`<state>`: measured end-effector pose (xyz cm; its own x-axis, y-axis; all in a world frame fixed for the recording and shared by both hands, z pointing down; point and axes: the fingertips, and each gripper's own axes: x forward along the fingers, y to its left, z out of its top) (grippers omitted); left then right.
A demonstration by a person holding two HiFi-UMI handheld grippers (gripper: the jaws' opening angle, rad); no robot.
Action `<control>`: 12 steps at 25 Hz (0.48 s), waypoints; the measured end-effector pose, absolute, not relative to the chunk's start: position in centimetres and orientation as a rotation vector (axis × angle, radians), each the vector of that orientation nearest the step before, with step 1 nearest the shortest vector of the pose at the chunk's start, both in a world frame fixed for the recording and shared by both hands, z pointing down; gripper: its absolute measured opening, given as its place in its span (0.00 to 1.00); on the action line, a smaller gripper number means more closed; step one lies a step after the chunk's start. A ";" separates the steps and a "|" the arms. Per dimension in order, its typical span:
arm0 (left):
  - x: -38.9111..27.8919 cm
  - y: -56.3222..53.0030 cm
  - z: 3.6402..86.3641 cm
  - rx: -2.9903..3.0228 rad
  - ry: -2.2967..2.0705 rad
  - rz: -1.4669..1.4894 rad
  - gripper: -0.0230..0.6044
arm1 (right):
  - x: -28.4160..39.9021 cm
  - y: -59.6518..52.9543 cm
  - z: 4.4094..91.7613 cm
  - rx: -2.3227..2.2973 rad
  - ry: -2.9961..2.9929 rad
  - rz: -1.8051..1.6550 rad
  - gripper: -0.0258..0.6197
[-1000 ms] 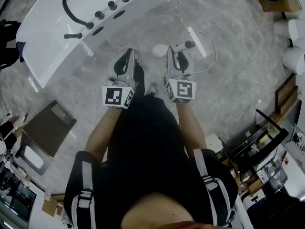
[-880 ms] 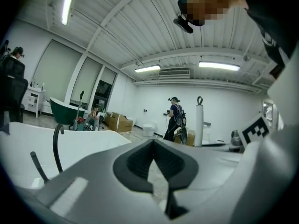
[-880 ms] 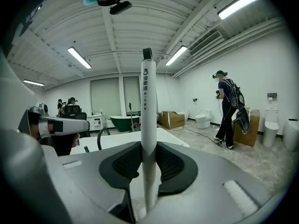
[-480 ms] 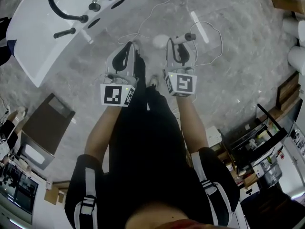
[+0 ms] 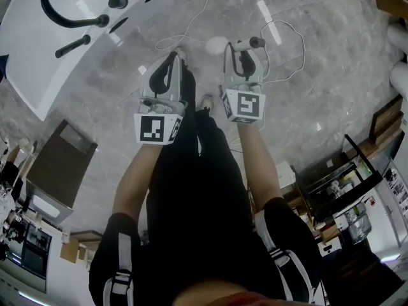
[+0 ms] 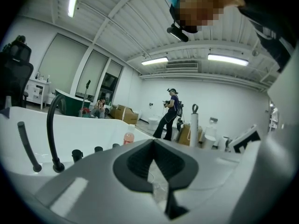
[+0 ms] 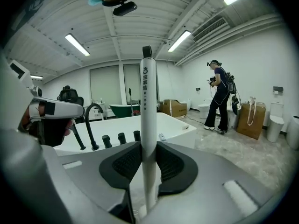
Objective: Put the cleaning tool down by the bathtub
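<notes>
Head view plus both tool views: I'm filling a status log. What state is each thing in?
Right tool: shut on the cleaner.
Left tool: shut, empty.
Cleaner: held by its white handle, not yet put down.
Faucet: no water running.
Bottle: upright on the bathtub rim.
Cable: loose on the floor.

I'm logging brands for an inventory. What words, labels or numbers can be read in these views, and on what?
On the handle of the cleaning tool: a dark logo and a few characters running down it, too blurred to quote.
On the marker cubes: black-and-white square patterns, no letters.
Nothing else is legible.
</notes>
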<state>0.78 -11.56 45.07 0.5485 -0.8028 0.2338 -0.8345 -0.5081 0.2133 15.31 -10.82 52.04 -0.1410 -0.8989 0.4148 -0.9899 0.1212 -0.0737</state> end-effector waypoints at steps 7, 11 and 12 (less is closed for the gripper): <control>-0.2 -14.0 49.6 2.458 -1.366 0.162 0.05 | 14.6 -13.2 57.6 1.830 -2.117 0.497 0.19; -0.6 -15.0 52.0 2.441 -1.363 0.158 0.05 | 14.3 -14.2 61.1 1.823 -2.098 0.509 0.19; -0.6 -15.3 52.6 2.439 -1.358 0.160 0.05 | 14.2 -14.4 62.0 1.821 -2.093 0.514 0.19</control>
